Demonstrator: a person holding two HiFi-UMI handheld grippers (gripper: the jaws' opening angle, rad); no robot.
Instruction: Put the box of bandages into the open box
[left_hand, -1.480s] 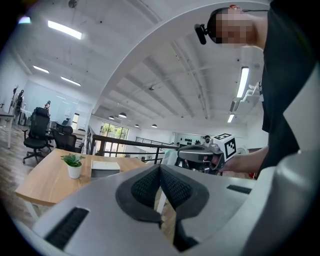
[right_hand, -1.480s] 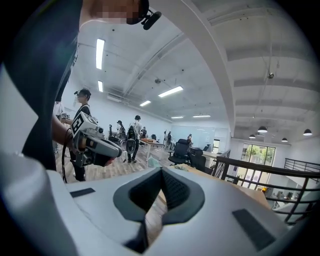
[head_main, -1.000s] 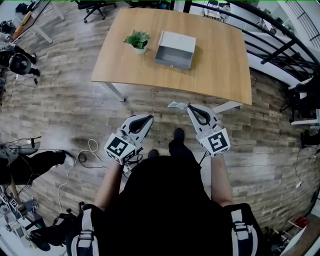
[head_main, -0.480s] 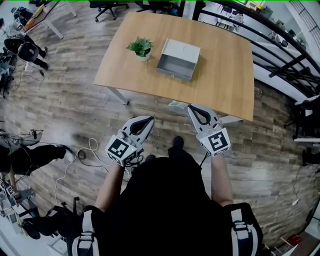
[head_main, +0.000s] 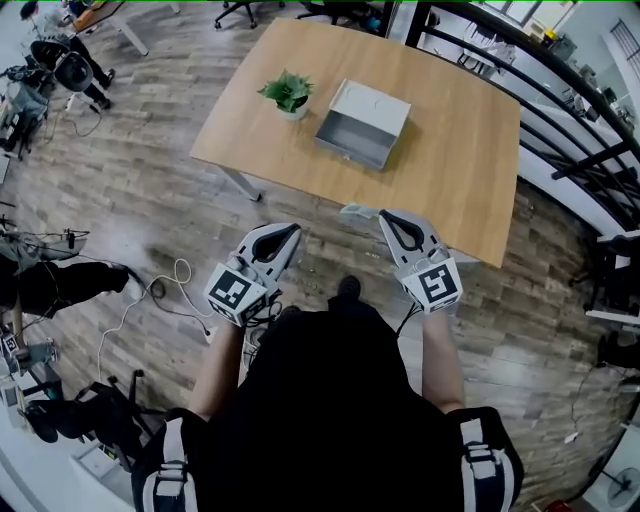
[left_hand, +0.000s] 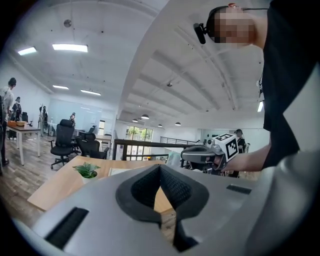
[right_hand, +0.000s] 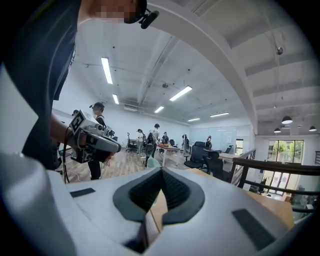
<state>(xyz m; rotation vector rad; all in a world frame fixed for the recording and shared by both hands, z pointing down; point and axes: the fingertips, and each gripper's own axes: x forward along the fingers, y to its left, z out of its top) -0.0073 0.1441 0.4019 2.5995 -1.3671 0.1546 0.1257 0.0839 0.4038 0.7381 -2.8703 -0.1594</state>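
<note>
Location type: open-plan office. Indicators: rolling office chairs (left_hand: 64, 137) at desks (left_hand: 22, 131) in the background, several people (right_hand: 156, 132) standing around those workstations, and linear ceiling lights (right_hand: 106, 70). The floor (head_main: 130, 190) is wood plank, with loose cables (head_main: 150, 300) lying on it. A wooden tabletop (head_main: 450, 170) carries a potted plant (head_main: 288, 92); a black railing (head_main: 560, 130) runs alongside it.

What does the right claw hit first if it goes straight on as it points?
Probably the table, near its front edge, with the open box next in line. The box of bandages pinched in the right claw leads, so it would touch first. Height over the table is unclear.
</note>
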